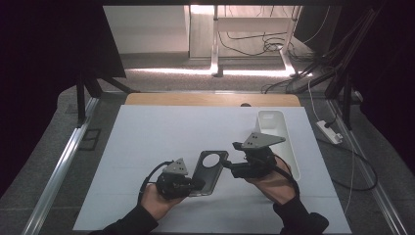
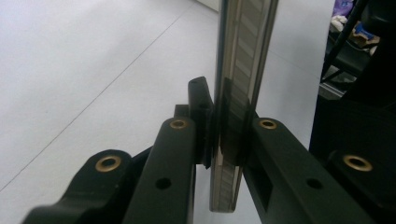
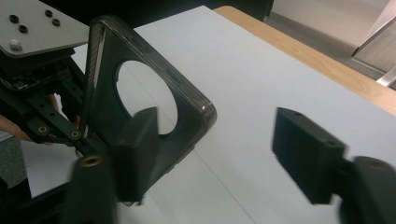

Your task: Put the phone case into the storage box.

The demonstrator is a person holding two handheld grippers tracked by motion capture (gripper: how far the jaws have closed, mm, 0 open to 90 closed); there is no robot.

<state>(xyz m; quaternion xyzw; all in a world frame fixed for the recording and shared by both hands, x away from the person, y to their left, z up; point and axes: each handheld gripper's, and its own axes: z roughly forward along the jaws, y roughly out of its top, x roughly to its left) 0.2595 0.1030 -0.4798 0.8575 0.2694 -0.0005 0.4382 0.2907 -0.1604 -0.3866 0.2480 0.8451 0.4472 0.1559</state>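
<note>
Pinching the phone case (image 1: 209, 172) by its lower edge, the left claw (image 1: 195, 184) held it above the table (image 1: 147, 137) so the right claw (image 3: 215, 154), jaws apart, could approach its corner.

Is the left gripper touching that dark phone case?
Touching. In the left gripper view the left gripper has both jaws pressed on the thin edge of the phone case, with no gap either side.

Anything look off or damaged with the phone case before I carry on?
Nothing stands out. The dark phone case looks intact, with no visible crack, clamped at one end by the left tool. The right tool is open beside its other end. The white tray sits straight.
</note>
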